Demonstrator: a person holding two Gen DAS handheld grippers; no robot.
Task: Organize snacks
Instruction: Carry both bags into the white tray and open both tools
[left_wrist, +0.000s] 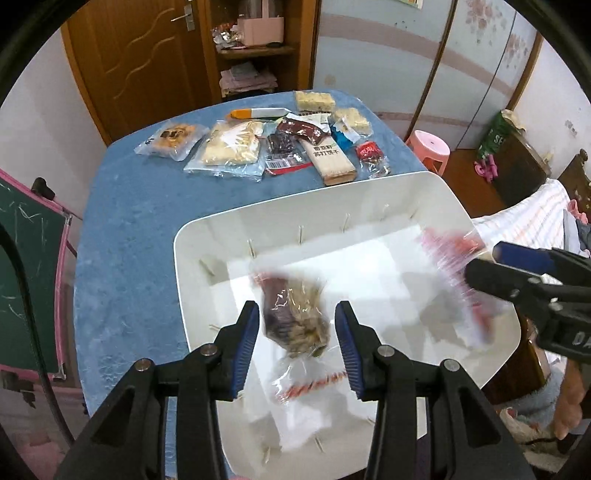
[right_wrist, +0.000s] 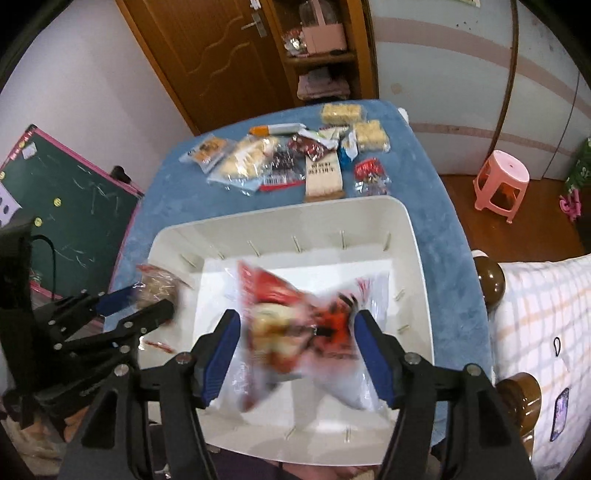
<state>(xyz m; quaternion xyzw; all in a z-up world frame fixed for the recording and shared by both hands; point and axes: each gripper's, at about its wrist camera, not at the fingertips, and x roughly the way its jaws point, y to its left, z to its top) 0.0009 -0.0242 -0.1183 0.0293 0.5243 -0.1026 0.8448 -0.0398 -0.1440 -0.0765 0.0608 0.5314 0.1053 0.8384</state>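
Note:
A white bin (left_wrist: 369, 192) (right_wrist: 413, 236) stands on the blue table. My left gripper (left_wrist: 299, 343) is open above it, and a clear-wrapped brown snack (left_wrist: 295, 317), blurred, sits between its fingers without touching them. My right gripper (right_wrist: 295, 350) is open too, with a blurred red-and-white snack bag (right_wrist: 295, 332) between its fingers over the bin. In the left wrist view the right gripper (left_wrist: 491, 266) comes in from the right with that bag (left_wrist: 454, 273). Several more snack packs (left_wrist: 258, 144) (right_wrist: 288, 162) lie on the table beyond the bin.
The blue table (left_wrist: 129, 221) (right_wrist: 443, 206) has a green chalkboard (left_wrist: 26, 258) to its left, a pink stool (right_wrist: 502, 184) and a bed (right_wrist: 535, 332) to its right, and a wooden door (left_wrist: 140, 55) and shelf behind.

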